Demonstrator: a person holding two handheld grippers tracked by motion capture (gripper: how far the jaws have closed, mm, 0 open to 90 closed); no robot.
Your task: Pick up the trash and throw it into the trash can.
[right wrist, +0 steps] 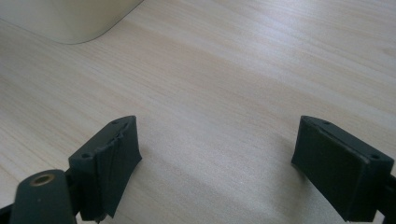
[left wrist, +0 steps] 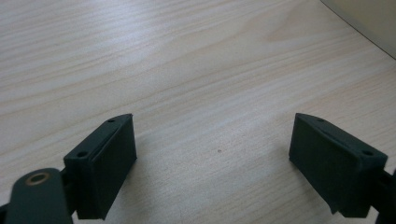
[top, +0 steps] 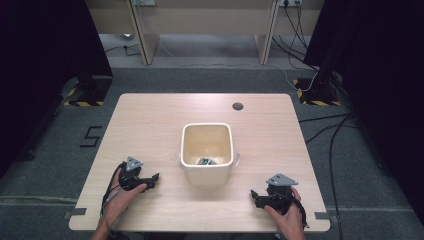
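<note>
Both grippers parked beside the tub (top: 207,172)
Left gripper (top: 154,178) and right gripper (top: 255,196) fingers were spread wide over bare table (top: 150,125), gripping nothing.

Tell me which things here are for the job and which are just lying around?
For the job:
- cream tub
- small green thing inside it
- left tongs, open
- right tongs, open

Just around:
- wooden table
- cables on the floor
</note>
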